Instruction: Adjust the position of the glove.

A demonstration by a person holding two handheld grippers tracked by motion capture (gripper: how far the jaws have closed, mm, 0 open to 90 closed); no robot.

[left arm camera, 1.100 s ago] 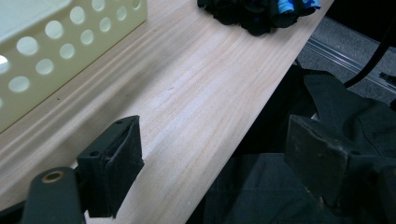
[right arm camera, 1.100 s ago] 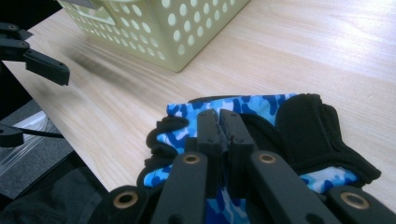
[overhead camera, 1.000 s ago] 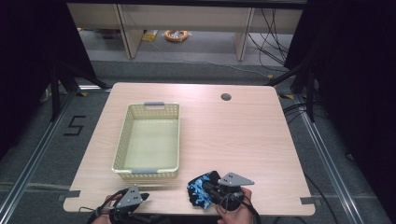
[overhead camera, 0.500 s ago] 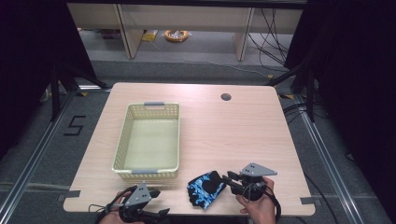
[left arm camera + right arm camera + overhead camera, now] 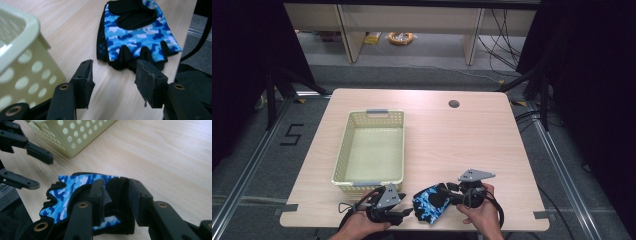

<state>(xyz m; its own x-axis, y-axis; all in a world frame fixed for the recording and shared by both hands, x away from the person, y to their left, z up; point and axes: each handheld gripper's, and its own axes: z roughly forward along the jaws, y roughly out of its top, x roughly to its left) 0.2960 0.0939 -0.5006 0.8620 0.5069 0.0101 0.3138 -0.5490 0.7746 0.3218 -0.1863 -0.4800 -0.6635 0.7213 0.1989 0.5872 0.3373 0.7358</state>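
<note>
Your right gripper (image 5: 113, 195) has just been easing its jaws apart around the cuff of the blue camouflage glove (image 5: 431, 202), which lies at the table's (image 5: 462, 145) near edge beside the basket (image 5: 371, 145). Your left gripper (image 5: 113, 80) (jaws just narrowing, nothing between them) faces the glove's finger ends.

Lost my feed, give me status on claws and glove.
Left claw open, closing short of glove. Right claw opening, glove cuff between its jaws. Basket beside, nothing blocking.
</note>
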